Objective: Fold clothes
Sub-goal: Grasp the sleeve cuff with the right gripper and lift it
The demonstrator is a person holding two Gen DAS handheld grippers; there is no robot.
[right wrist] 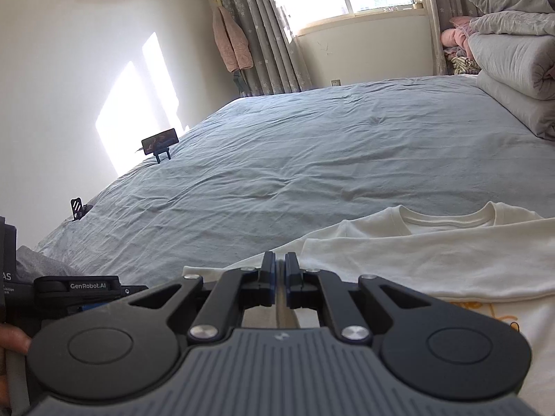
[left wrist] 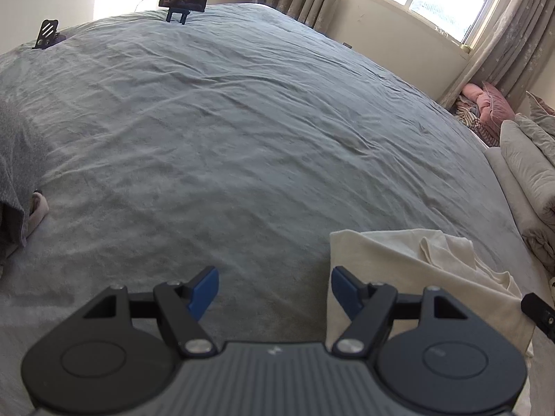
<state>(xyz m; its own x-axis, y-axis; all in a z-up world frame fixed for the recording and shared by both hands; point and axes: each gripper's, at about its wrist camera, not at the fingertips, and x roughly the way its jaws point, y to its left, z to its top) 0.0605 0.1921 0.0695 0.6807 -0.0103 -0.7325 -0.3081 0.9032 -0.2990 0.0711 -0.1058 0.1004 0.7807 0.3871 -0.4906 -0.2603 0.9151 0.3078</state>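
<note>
Cream-white T-shirt (right wrist: 433, 256) with ribbed round neckline, spread flat near the near edge of the grey-blue bed (right wrist: 295, 145), collar toward the far edge. One side folded over the body, forming a long crease across the chest. Yellow-orange print partly visible on the lower front. Near edge of the fabric pinched in the right claw (right wrist: 280, 267).

Cream-white T-shirt (right wrist: 433, 253) with yellow-orange print, on grey-blue bedsheet (right wrist: 312, 159), grey star-patterned curtains (right wrist: 256, 34) beyond the bedsheet, pink jacket (right wrist: 231, 40), blue-padded black gripper (left wrist: 274, 286)
</note>
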